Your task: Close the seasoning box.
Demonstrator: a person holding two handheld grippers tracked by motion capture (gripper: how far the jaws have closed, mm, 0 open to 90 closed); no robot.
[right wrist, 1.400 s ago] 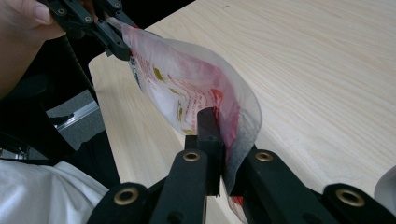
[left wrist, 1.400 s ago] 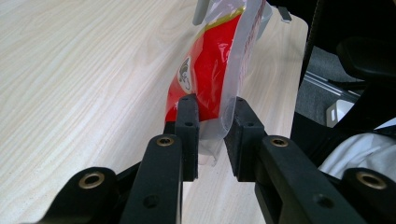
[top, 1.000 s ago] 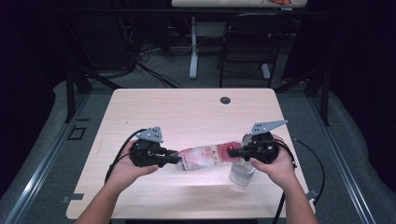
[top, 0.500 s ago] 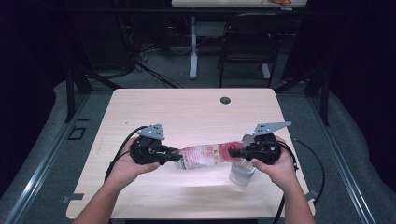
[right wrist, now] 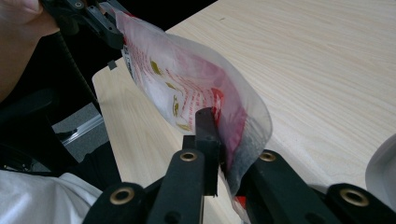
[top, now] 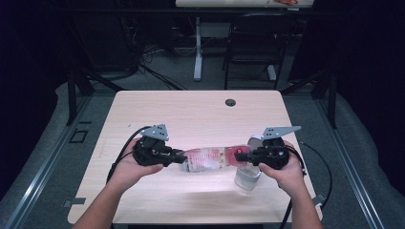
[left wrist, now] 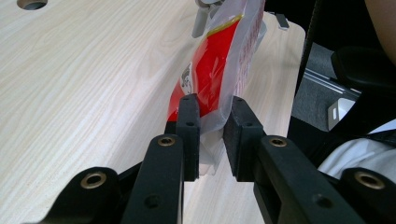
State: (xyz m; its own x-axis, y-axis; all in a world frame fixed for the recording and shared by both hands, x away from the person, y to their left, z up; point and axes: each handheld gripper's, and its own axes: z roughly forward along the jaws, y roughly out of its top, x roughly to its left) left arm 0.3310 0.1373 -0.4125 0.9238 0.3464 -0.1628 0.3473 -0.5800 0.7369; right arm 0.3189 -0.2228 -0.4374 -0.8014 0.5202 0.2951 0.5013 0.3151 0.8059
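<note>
A clear plastic pouch with red and white print hangs stretched level between my two grippers, above the table's front part. My left gripper is shut on its left end; in the left gripper view the pads pinch the pouch. My right gripper holds the other end. Its jaws have just been opening a little, but in the right gripper view the pouch's edge is still between them and touches the pad. A clear cup stands on the table under the right gripper.
The light wooden table has a round cable hole near its far edge. Cables trail from both grippers over the table's sides. A dark chair and a desk leg stand on the floor beyond the table.
</note>
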